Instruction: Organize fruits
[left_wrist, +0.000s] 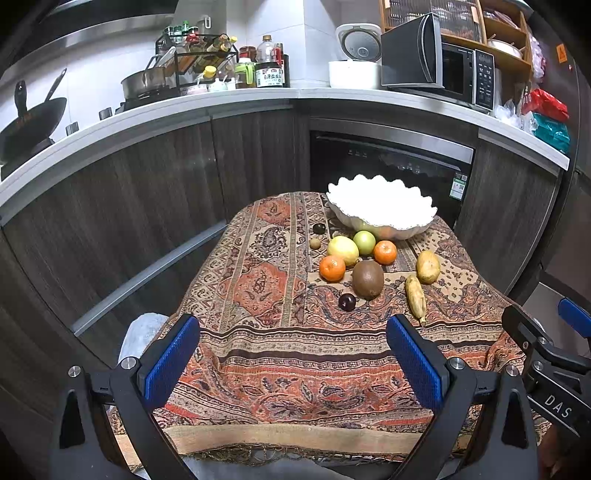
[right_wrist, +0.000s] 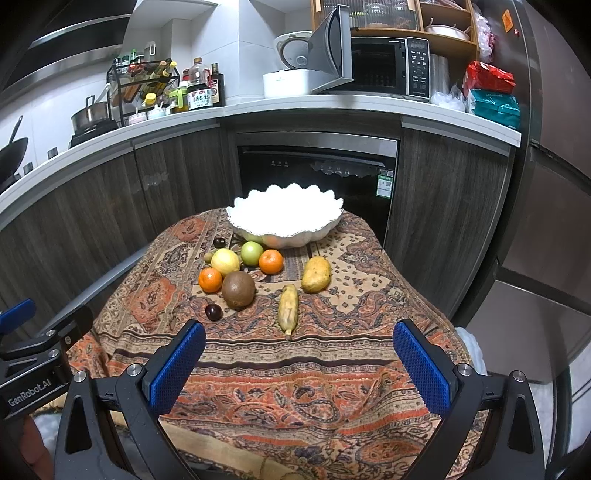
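Note:
A white scalloped bowl (left_wrist: 380, 208) (right_wrist: 284, 218) stands at the far end of a small table under a patterned cloth (left_wrist: 266, 280) (right_wrist: 332, 354). In front of it lie two oranges (left_wrist: 332, 268) (left_wrist: 385, 252), a yellow lemon-like fruit (left_wrist: 343, 250), a green apple (left_wrist: 364, 242), a brown kiwi (left_wrist: 368, 278) (right_wrist: 238, 290), a dark plum (left_wrist: 347, 302) (right_wrist: 213, 312), a banana (left_wrist: 415, 295) (right_wrist: 288, 305), a yellow mango (left_wrist: 428, 266) (right_wrist: 316, 274) and two small dark fruits (left_wrist: 318, 228). My left gripper (left_wrist: 291, 354) and right gripper (right_wrist: 297, 358) are open and empty over the near cloth.
Dark kitchen cabinets (left_wrist: 147, 192) and a black oven door (right_wrist: 317, 177) stand behind the table. The counter (left_wrist: 258, 98) holds bottles, a pot, a rice cooker (left_wrist: 360, 55) and an open microwave (right_wrist: 384, 68). The right gripper shows at the right edge of the left wrist view (left_wrist: 546, 354).

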